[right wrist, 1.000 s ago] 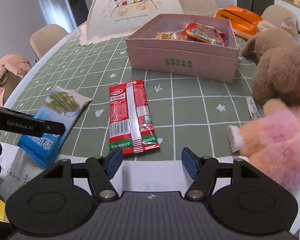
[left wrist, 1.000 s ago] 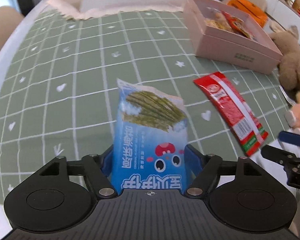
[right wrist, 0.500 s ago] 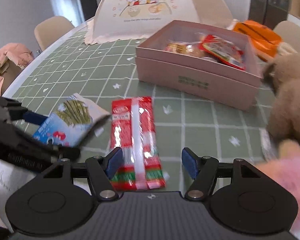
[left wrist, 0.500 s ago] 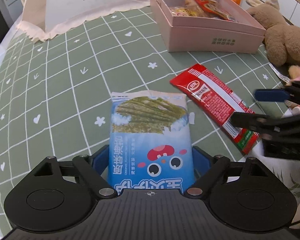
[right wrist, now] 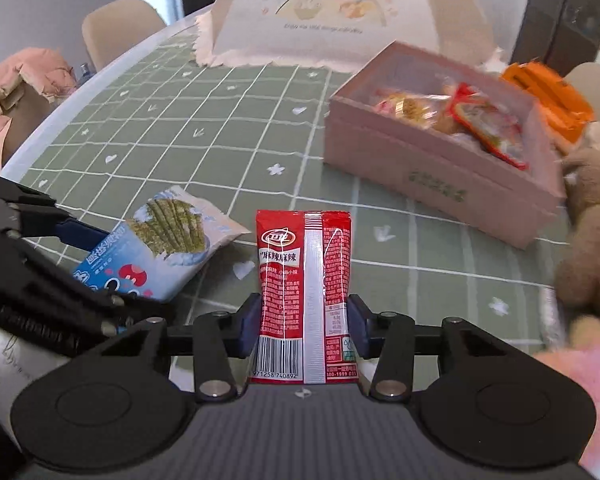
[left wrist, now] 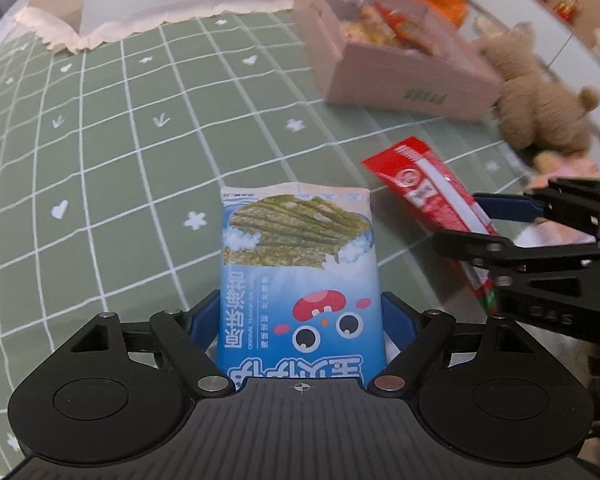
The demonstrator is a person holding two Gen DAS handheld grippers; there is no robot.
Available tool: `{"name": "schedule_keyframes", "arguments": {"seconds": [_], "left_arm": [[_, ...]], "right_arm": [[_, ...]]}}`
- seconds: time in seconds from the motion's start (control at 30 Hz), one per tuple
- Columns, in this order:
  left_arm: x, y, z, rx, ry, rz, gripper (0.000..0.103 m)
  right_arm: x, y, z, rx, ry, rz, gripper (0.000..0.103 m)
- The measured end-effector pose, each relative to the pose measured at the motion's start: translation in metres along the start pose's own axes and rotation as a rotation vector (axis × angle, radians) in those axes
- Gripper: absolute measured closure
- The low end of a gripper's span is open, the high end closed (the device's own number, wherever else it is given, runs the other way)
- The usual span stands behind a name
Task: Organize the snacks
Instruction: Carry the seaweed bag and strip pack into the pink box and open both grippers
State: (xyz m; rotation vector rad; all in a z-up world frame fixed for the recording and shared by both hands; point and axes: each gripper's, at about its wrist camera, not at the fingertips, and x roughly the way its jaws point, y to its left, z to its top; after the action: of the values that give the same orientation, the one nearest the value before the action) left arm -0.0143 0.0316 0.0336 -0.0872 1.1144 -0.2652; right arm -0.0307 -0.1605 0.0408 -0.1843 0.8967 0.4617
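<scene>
Left wrist: blue packet base hidden behind left gripper.

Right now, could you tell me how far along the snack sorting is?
Done: a few wrapped snacks already lie in the pink box. In hand: the left gripper is shut on the blue seaweed packet, and the right gripper is shut on the red spicy strip packet. Left: both packets are outside the box, over the green tablecloth, and need placing inside.
</scene>
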Motion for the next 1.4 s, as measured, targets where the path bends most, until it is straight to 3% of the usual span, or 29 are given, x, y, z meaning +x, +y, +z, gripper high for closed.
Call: {"name": "schedule_keyframes", "arguments": {"seconds": [0.1,0.2,0.3,0.43,0.57,0.67,0.77,0.87,0.97,1.03,1.17,1.27,1.4], "left_arm": [[-0.045,-0.012,0.021,0.017,-0.100,-0.122,0.017],[-0.120,-0.034,0.073,0.104,-0.340,-0.209,0.016],[-0.185,-0.053,0.123,0.175,-0.588,-0.263,0.014],[-0.218,-0.079,0.175,0.231,-0.758,-0.275,0.013],[-0.191,-0.094,0.223,0.181,-0.726,-0.289,0.013],[-0.130,-0.088,0.251,0.155,-0.646,-0.341,0.011],[-0.020,-0.077,0.251,0.109,-0.410,-0.246,0.014],[0.040,-0.063,0.232,0.053,-0.340,-0.189,0.015],[0.038,-0.048,0.230,-0.038,-0.403,-0.238,0.018],[0.022,-0.047,0.235,-0.044,-0.446,-0.293,0.018],[-0.022,-0.040,0.227,-0.068,-0.526,-0.334,0.018],[-0.045,-0.034,0.204,-0.121,-0.532,-0.342,0.018],[-0.062,-0.025,0.165,-0.146,-0.531,-0.301,0.018]], "right_arm": [[-0.037,-0.016,0.000,0.061,-0.048,-0.030,0.058],[-0.071,-0.035,0.003,0.122,-0.104,-0.095,0.058],[-0.095,-0.047,0.007,0.144,-0.158,-0.158,0.058],[-0.114,-0.057,0.006,0.160,-0.213,-0.207,0.058],[-0.120,-0.067,-0.002,0.207,-0.230,-0.219,0.058],[-0.116,-0.074,-0.009,0.238,-0.226,-0.216,0.058],[-0.110,-0.076,-0.016,0.261,-0.202,-0.209,0.058],[-0.105,-0.077,-0.025,0.261,-0.177,-0.212,0.058],[-0.099,-0.084,-0.028,0.258,-0.139,-0.202,0.058],[-0.096,-0.088,-0.023,0.238,-0.132,-0.208,0.058],[-0.104,-0.097,0.000,0.217,-0.184,-0.187,0.058],[-0.130,-0.109,0.040,0.191,-0.303,-0.150,0.058],[-0.160,-0.128,0.118,0.156,-0.423,-0.124,0.058]]}}
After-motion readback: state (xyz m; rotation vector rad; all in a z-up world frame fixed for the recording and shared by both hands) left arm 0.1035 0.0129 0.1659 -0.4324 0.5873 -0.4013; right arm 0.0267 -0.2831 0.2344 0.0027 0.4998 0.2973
